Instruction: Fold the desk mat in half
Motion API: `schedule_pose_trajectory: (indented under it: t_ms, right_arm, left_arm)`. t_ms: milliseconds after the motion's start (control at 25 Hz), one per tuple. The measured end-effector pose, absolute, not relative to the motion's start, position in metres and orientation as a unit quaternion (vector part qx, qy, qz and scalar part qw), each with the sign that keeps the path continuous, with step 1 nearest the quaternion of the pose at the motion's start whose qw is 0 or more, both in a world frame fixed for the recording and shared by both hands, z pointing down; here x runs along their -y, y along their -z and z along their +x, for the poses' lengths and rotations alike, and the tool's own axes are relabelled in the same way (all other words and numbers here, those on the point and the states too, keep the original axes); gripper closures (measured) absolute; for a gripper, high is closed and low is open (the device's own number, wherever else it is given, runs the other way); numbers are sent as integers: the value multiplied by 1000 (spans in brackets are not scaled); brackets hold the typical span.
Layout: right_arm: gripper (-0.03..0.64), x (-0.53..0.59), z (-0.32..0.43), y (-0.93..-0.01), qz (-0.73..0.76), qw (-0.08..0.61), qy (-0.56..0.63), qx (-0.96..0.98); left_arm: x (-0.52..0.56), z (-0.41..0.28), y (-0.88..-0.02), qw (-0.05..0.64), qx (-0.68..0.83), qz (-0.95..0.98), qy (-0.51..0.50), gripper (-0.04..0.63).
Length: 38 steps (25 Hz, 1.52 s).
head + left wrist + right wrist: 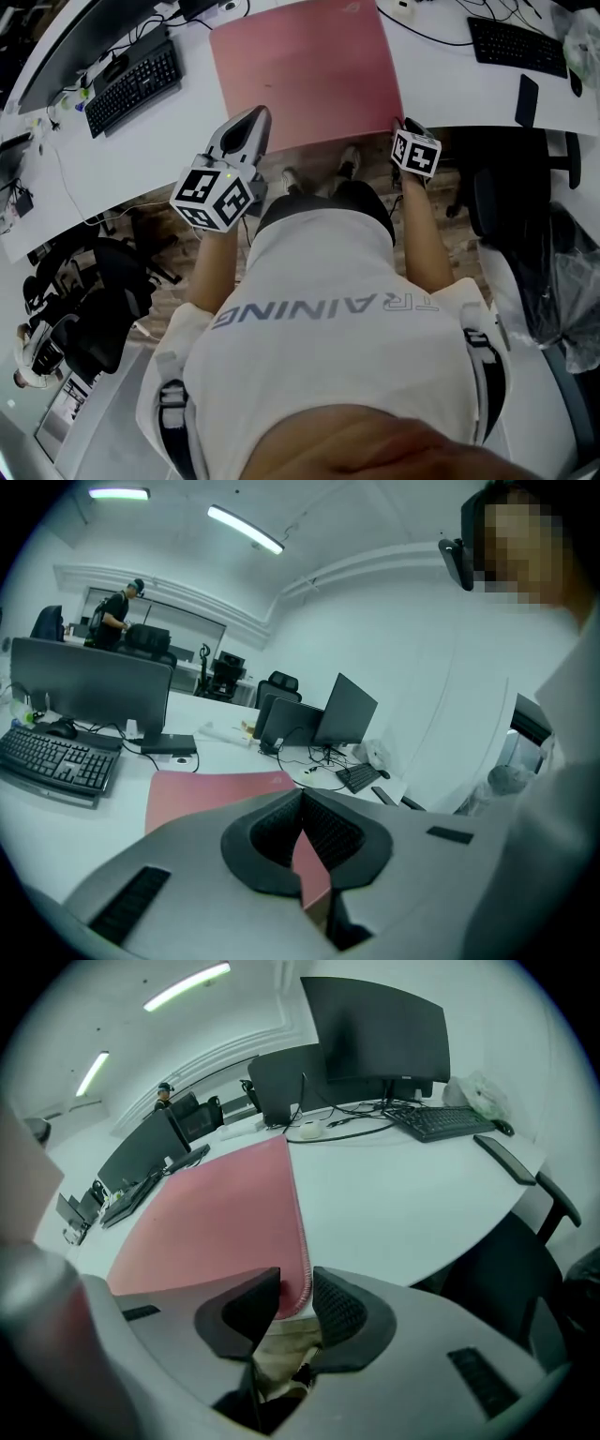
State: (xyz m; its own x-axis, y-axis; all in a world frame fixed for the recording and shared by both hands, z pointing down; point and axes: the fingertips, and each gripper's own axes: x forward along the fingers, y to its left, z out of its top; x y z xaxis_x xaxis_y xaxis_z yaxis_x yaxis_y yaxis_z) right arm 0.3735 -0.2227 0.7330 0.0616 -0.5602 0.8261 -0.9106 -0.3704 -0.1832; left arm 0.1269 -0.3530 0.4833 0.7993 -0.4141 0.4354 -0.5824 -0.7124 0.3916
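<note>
Pink mat (305, 75) lying flat on tabletop (450, 89), unfolded. Right gripper (295, 1283) jaws standing apart, straddling near-right corner w/o pinching, prob. lining up for lift. Left gripper (300, 794) jaws meeting at tips, empty, hovering over near-left edge; needing to open before 2-corner fold.

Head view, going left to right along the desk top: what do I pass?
Going right: left keyboard → mat → right keyboard.
</note>
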Motion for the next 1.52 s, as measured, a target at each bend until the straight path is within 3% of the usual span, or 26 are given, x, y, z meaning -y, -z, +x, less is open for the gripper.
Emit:
schedule_pose_trajectory:
  t_ms: [320, 600, 1520]
  right_arm:
    - [565, 222, 374, -734, 702, 153, -455, 526]
    - [575, 222, 371, -726, 717, 124, -432, 532]
    - [580, 269, 278, -628, 692, 256, -211, 641]
  left_arm:
    - [351, 131, -489, 267, 264, 912, -164, 568]
    - [348, 129, -486, 263, 257, 915, -164, 568]
    - [345, 51, -473, 263, 277, 915, -132, 568]
